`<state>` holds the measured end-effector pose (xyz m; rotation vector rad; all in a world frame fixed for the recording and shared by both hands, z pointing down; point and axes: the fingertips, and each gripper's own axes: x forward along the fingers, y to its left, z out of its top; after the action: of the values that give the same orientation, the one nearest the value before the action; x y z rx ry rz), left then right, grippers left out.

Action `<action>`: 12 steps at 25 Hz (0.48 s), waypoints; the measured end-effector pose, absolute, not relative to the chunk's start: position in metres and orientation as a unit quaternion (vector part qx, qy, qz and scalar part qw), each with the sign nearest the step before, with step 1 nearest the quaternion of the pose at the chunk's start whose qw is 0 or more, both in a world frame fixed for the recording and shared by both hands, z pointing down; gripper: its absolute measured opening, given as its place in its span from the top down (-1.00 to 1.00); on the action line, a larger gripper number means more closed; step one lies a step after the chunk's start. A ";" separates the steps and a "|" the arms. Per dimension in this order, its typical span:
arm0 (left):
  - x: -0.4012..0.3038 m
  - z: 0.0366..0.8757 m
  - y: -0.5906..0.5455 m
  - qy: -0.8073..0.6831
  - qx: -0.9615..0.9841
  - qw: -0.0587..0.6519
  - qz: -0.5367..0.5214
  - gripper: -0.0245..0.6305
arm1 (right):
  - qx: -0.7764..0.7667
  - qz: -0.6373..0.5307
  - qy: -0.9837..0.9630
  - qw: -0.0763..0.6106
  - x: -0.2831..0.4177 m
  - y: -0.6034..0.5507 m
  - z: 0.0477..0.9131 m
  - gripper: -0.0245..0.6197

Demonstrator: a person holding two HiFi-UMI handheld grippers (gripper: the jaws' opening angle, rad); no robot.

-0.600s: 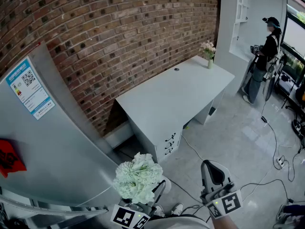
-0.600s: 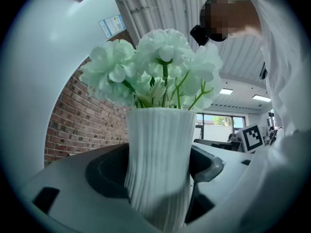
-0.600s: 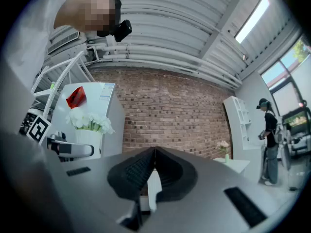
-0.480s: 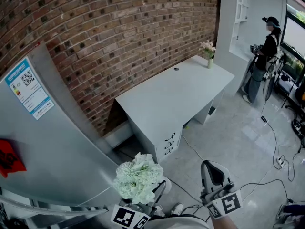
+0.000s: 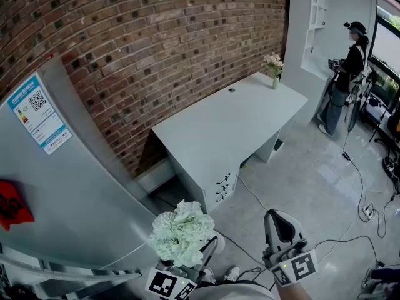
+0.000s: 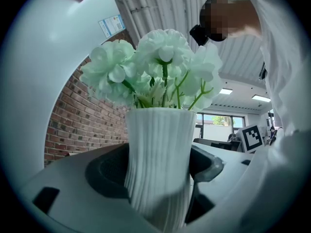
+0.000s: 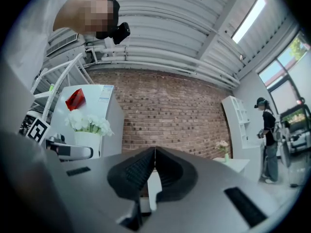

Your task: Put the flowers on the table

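A white ribbed vase (image 6: 158, 144) of pale green-white flowers (image 6: 155, 67) stands upright between the jaws of my left gripper (image 6: 158, 168), whose pads press on its sides. In the head view the same flowers (image 5: 181, 233) rise above the left gripper (image 5: 187, 269) at the bottom edge. My right gripper (image 5: 279, 222) hangs beside it to the right, its jaws shut with nothing in them (image 7: 154, 159). The white table (image 5: 231, 124) stands against the brick wall, well ahead of both grippers.
A small vase of pink flowers (image 5: 273, 67) stands at the table's far end. A grey fridge (image 5: 69, 186) fills the left. A white shelf unit (image 5: 315, 24) and a person (image 5: 350, 74) are at the far right. Cables (image 5: 362, 192) trail over the floor.
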<state>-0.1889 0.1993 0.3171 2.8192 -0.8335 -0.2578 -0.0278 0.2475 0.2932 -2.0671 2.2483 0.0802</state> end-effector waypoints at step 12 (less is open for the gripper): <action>-0.181 0.320 0.203 -0.284 0.951 0.090 -0.084 -0.16 | -0.677 0.024 0.735 0.040 -0.020 0.253 0.297 0.87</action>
<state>-0.1814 0.2032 0.3199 2.8275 -0.8452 -0.2499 -0.0196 0.2529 0.2967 -2.0735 2.2503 0.0743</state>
